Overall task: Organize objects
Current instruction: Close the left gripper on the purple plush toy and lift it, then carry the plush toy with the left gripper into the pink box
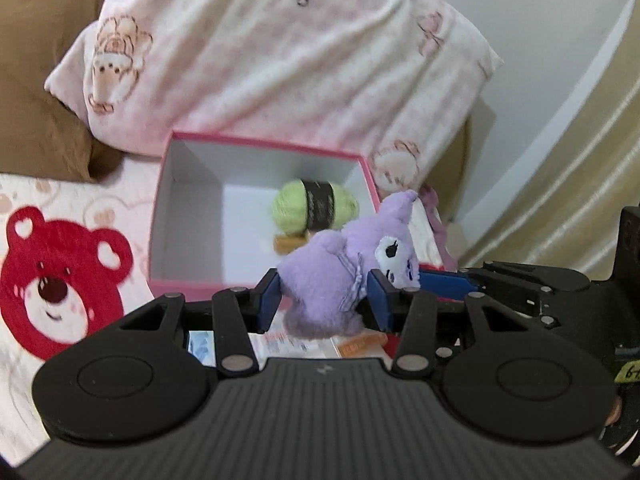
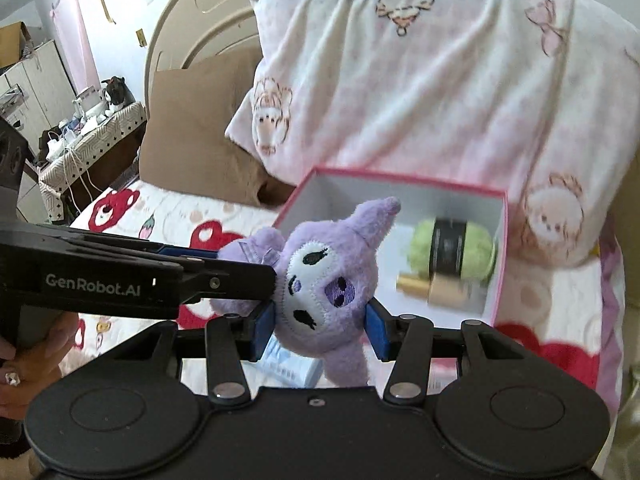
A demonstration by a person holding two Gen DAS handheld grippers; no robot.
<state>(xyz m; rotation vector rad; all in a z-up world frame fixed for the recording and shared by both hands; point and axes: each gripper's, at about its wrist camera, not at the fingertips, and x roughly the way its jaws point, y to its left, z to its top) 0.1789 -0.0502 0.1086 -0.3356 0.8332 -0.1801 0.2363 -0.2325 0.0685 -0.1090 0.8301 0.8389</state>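
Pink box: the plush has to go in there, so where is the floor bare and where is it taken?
The pink box has bare white floor across its left half, along the left wall. The right side is crowded: green yarn and a gold tube lie against the right wall. Both grippers hold the plush.

The purple plush toy [image 2: 320, 288] is fuzzy short-pile fabric with a stitched face. Behind it, the pink box [image 1: 256, 145] looks like matt cardboard, plain white inside, holding a soft green yarn ball [image 2: 452, 250] with a glossy black band. Behind the box the pillow [image 2: 440, 80] is fleecy printed cloth. The gripper fingers [image 2: 378, 328] beside the toy are matt black plastic (blue rubbery pads, shiny metal rivets).
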